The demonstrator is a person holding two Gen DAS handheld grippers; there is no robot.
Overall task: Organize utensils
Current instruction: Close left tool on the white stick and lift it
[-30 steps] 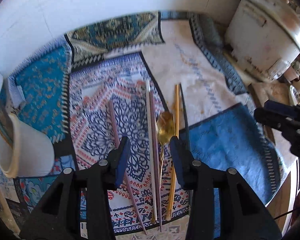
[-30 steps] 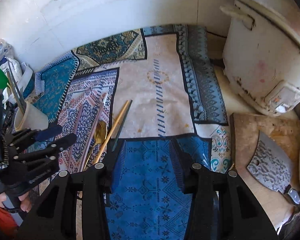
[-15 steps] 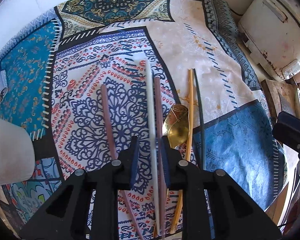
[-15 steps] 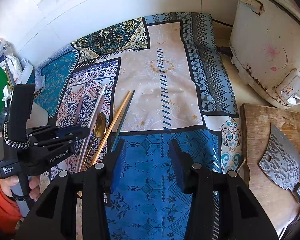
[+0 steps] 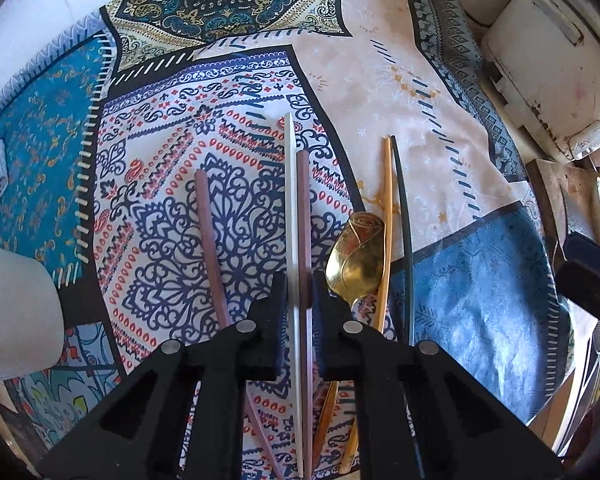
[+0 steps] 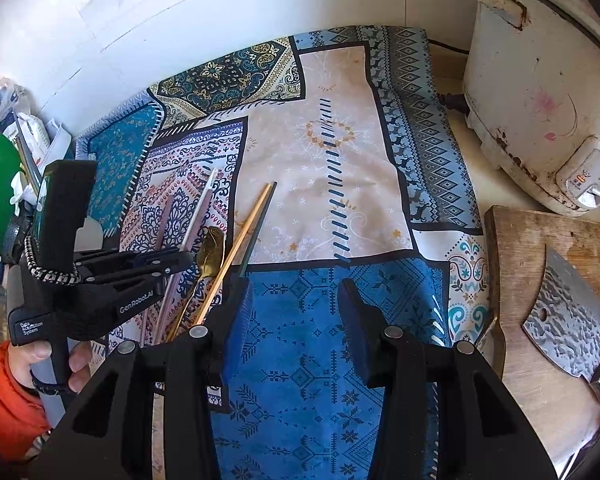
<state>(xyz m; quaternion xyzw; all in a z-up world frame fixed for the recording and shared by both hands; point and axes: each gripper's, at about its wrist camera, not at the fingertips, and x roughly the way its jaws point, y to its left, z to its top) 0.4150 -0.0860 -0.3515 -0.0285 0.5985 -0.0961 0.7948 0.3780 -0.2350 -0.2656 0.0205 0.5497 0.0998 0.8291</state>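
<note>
A: Where are your grippers?

B: Your left gripper (image 5: 299, 300), jaws just closing, clenches a white chopstick (image 5: 289, 200) and a brown chopstick (image 5: 303, 208) on the patterned cloth (image 5: 380, 80). Your right gripper (image 6: 294, 312) hangs parted, empty.

A: How do they handle?

B: Likely light, stiff, slippery; gripped mid-length, they point away from you

Gold spoon (image 5: 358, 260), patchwork-patterned cloth (image 5: 480, 280)

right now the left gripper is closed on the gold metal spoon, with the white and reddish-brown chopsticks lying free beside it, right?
Not quite. The left gripper is closed on the white chopstick and the reddish-brown chopstick; the gold metal spoon lies free beside them on the patterned cloth. The left wrist view shows it.
</note>
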